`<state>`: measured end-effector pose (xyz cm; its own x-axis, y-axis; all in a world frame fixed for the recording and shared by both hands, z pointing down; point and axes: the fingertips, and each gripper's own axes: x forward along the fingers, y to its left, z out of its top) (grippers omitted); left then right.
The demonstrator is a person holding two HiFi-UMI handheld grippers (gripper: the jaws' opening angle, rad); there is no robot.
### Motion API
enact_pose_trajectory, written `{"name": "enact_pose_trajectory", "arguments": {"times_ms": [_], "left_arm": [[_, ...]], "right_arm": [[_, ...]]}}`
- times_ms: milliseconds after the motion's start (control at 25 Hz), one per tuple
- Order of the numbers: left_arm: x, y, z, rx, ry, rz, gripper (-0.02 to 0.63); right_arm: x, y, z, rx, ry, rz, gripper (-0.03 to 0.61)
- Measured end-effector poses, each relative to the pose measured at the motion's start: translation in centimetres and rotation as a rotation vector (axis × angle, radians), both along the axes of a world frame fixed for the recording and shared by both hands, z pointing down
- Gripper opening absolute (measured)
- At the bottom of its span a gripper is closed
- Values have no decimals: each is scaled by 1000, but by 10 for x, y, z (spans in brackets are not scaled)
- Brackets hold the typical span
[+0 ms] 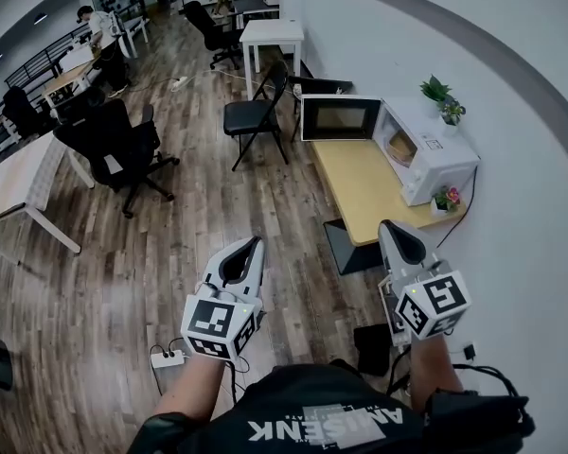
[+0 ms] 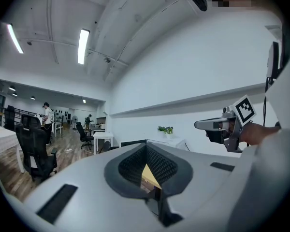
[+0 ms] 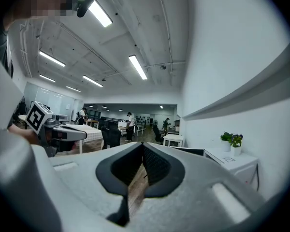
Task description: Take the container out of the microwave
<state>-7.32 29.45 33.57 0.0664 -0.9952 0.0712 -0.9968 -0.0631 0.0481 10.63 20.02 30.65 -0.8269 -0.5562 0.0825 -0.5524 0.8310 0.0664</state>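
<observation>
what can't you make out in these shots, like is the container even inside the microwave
Head view: whether a container sits in the microwave; its cavity, beside the open door, is too small to tell.
Left gripper view: the left gripper covers all but the microwave's top.
Right gripper view: the right gripper and the side-on angle hide the cavity.

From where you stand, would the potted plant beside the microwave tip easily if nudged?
Probably: the potted plant looks small, so likely light and tippy. It stands near the corner of the yellow table, so a push might send it off.
</observation>
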Motion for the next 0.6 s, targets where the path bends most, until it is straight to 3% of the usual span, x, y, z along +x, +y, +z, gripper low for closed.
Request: {"name": "enact_pose_trajectory", "arguments": {"times_ms": [320,600], "left_arm": [[-28,2,5,1,15,16,2],[-54,-15,4,-3,16,-26,2]], "right_arm": [[-29,5,5,-4,29,3,6],[-65,-26,0,8,13,-53,6]]}}
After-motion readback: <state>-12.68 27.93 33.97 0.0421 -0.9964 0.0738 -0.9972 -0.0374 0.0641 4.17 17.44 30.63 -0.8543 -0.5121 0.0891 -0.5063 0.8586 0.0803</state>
